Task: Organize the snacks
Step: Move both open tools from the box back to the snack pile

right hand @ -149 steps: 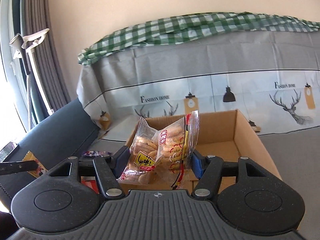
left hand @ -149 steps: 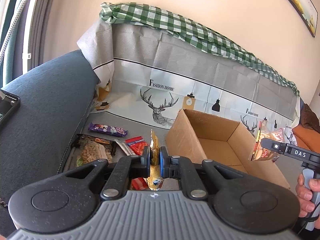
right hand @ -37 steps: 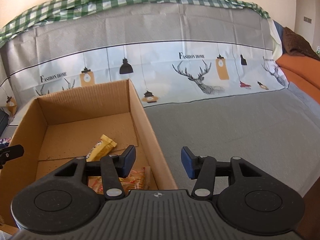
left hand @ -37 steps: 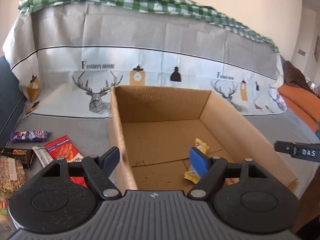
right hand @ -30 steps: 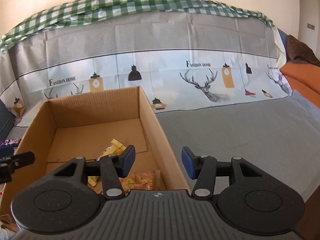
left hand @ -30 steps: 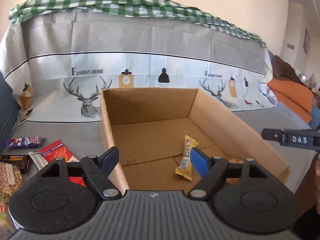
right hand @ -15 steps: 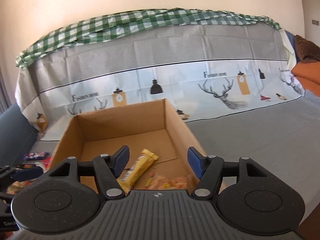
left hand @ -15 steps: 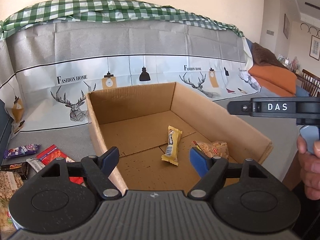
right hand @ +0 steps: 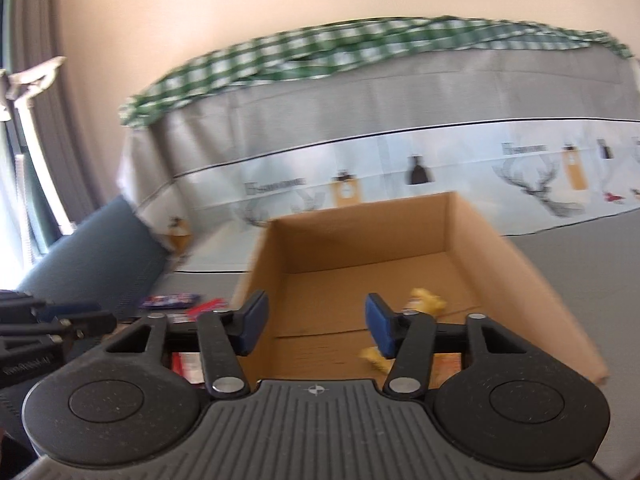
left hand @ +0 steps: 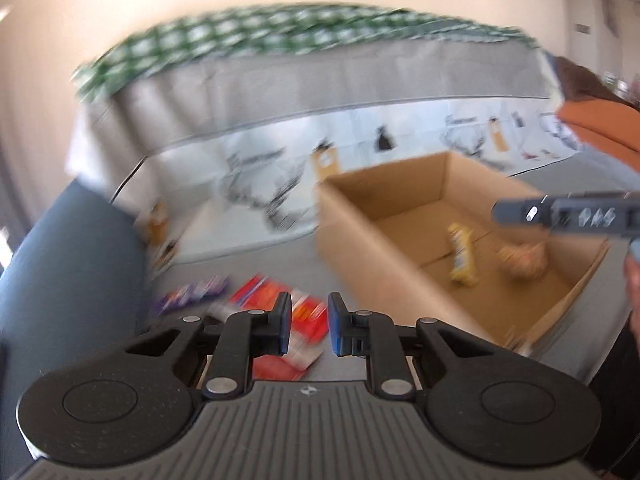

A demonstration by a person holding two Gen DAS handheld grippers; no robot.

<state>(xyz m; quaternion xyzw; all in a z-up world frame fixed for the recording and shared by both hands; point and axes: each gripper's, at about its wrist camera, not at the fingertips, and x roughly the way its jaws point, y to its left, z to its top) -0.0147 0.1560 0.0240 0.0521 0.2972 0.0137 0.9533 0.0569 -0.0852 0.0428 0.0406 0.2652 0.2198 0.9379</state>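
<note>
An open cardboard box [left hand: 360, 248] stands on the grey sofa seat and holds a yellow snack bar [left hand: 462, 252] and a clear bag of cookies [left hand: 524, 258]. In the blurred left wrist view my left gripper [left hand: 308, 328] is empty, its jaws a narrow gap apart, above a red snack packet [left hand: 280, 308]. A purple bar [left hand: 192, 298] lies further left. My right gripper [right hand: 314, 322] is open and empty over the box's near left edge [right hand: 256, 276], with the yellow bar [right hand: 424, 300] beyond its right finger.
A printed cover with deer [right hand: 532, 184] and a green checked cloth [right hand: 320, 56] drape the sofa back. The dark blue armrest [left hand: 60, 264] rises at the left. The right gripper's body [left hand: 568, 216] and a hand show over the box's right side.
Both views swung left. My left gripper moved from over the box to above the loose snacks and its jaws narrowed. The right gripper stays open over the box.
</note>
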